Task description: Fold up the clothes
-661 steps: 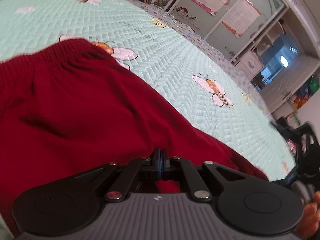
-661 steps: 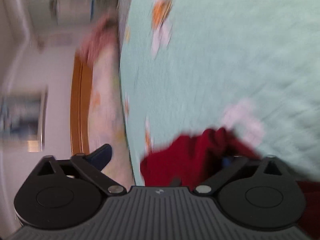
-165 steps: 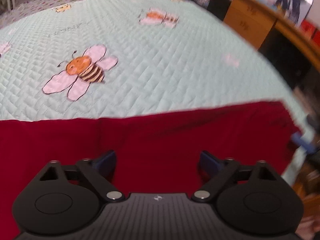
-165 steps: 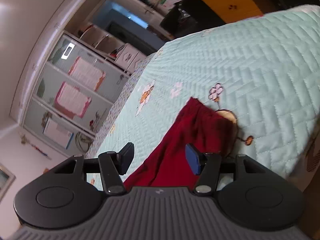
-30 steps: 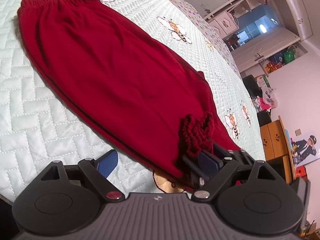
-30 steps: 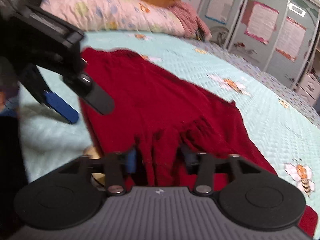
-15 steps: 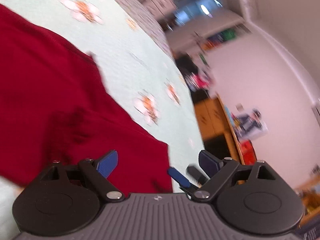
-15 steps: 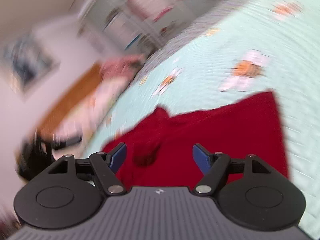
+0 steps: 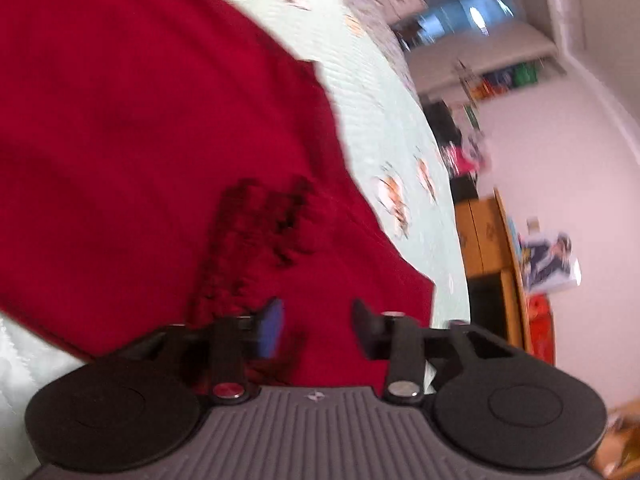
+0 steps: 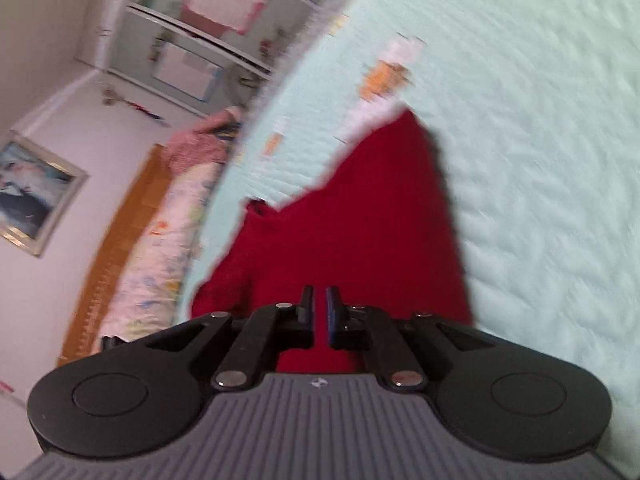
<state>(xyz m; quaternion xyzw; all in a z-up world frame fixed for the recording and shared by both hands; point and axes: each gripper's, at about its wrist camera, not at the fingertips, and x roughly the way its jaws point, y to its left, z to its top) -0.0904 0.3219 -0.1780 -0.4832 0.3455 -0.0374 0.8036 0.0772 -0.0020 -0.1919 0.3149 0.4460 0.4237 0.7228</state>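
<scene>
Right gripper (image 10: pixel 318 312) at bottom centre, fingers (image 10: pixel 333 312) closing w/ narrow gap, over red garment (image 10: pixel 360 220) at frame centre. Mint quilted bed (image 10: pixel 540 140) fills right; pillow (image 10: pixel 156 248), headboard (image 10: pixel 108 264) at left. Img blurred.

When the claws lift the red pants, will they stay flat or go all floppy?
Probably floppy: the red pants lie soft and bunch into ridges near the left claw. They likely sag from the closing right claw. The quilted bedspread may drag them a little.
</scene>
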